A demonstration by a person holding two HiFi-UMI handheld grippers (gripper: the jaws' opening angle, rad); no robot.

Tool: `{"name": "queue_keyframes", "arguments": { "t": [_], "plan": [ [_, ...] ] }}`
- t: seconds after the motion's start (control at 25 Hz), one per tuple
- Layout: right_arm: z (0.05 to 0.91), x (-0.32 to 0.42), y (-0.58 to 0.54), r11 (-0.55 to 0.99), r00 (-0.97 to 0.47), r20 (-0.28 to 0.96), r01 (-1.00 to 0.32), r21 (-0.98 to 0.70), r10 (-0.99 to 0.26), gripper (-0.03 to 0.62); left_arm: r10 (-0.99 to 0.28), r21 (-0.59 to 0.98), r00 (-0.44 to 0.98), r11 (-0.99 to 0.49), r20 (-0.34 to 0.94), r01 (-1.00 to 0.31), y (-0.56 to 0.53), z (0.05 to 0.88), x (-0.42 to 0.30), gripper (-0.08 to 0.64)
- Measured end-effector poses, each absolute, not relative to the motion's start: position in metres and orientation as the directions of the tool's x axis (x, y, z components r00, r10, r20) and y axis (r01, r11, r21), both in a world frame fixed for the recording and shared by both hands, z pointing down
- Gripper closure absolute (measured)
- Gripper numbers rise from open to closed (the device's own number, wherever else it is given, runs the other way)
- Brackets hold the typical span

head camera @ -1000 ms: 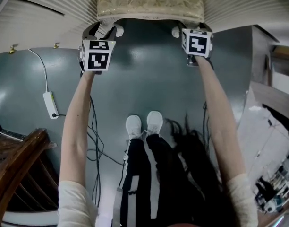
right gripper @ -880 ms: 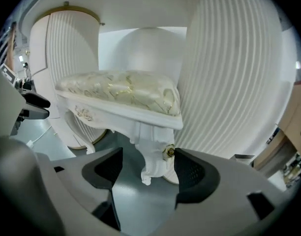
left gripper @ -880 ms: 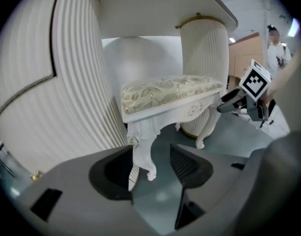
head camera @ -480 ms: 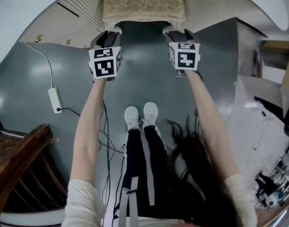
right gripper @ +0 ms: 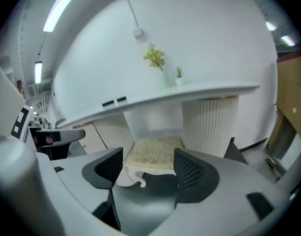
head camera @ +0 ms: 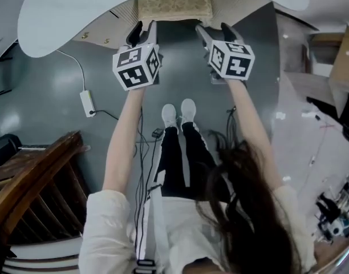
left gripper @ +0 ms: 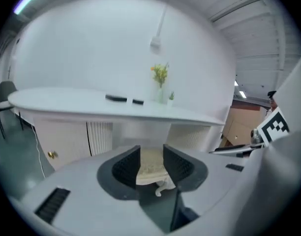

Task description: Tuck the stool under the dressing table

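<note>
The stool (head camera: 174, 4), with a beige patterned cushion and white legs, stands under the white dressing table (head camera: 77, 10), whose top hides its far part. My left gripper (head camera: 141, 30) and right gripper (head camera: 215, 32) hang in the air in front of the stool, apart from it. In the left gripper view the stool (left gripper: 150, 170) shows far beyond the left gripper (left gripper: 151, 154), whose jaws have just been closing with nothing between them. In the right gripper view the right gripper (right gripper: 148, 157) stands wide open and empty, and the stool (right gripper: 153, 151) sits below the tabletop (right gripper: 190, 93).
A dark wooden piece of furniture (head camera: 32, 176) stands at the lower left. A power strip (head camera: 86, 103) and cables lie on the grey floor beside the person's feet (head camera: 180, 113). Clutter (head camera: 334, 221) fills the right edge. A vase of yellow flowers (left gripper: 160, 82) stands on the table.
Both grippers have left the stool's front edge and risen toward the camera. The white tabletop has come into view over the stool. The left jaws stand narrower than before.
</note>
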State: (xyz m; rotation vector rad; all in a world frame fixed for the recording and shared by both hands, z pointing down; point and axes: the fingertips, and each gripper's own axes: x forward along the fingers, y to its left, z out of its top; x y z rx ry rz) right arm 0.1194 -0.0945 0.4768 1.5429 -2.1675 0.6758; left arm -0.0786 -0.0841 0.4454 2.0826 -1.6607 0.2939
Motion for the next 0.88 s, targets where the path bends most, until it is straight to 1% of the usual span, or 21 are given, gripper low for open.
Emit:
{"name": "queue_keyframes", "arguments": {
  "t": [0.12,0.16,0.24,0.36,0.44,0.52,0.56,0.64,0.76,0.88],
  "plan": [
    [0.418,0.130,-0.076,0.283,-0.361,0.511,-0.932,-0.226,-0.780,0.270,-0.890,0.179,0.231,-0.173,0.392,-0.969,-0.072,0.377,-0.067,0.419],
    [0.399,0.135,-0.077,0.295,-0.374,0.493,-0.927,-0.232,-0.786,0.270,-0.900,0.168,0.221,-0.168,0.375,-0.971,-0.075,0.357,-0.061,0.434],
    [0.364,0.142,-0.083,0.334,-0.397,0.448,-0.917,-0.217,-0.801,0.270,-0.918,0.138,0.204,-0.166,0.339,-0.976,-0.083,0.322,-0.051,0.445],
    [0.320,0.141,-0.081,0.364,-0.400,0.374,-0.917,-0.166,-0.837,0.281,-0.936,0.089,0.192,-0.173,0.296,-0.981,-0.084,0.287,-0.045,0.482],
    [0.293,0.142,-0.071,0.362,-0.380,0.326,-0.925,-0.119,-0.865,0.334,-0.943,0.051,0.198,-0.192,0.266,-0.980,-0.076,0.266,-0.040,0.497],
    [0.267,0.145,-0.065,0.366,-0.378,0.266,-0.926,-0.093,-0.887,0.428,-0.951,0.023,0.210,-0.211,0.225,-0.977,-0.068,0.243,-0.032,0.514],
    [0.257,0.144,-0.061,0.378,-0.392,0.239,-0.920,-0.106,-0.888,0.475,-0.953,0.019,0.218,-0.219,0.211,-0.976,-0.062,0.234,-0.029,0.523],
    [0.243,0.142,-0.050,0.409,-0.429,0.203,-0.902,-0.137,-0.880,0.527,-0.951,0.015,0.231,-0.233,0.204,-0.972,-0.046,0.224,-0.025,0.534],
    [0.226,0.153,-0.038,0.425,-0.435,0.175,-0.901,-0.092,-0.883,0.575,-0.953,0.016,0.228,-0.230,0.199,-0.973,-0.030,0.214,-0.012,0.549],
    [0.218,0.161,-0.036,0.423,-0.429,0.151,-0.903,-0.070,-0.891,0.580,-0.961,0.017,0.207,-0.207,0.184,-0.978,-0.027,0.206,-0.005,0.555]
  ]
}}
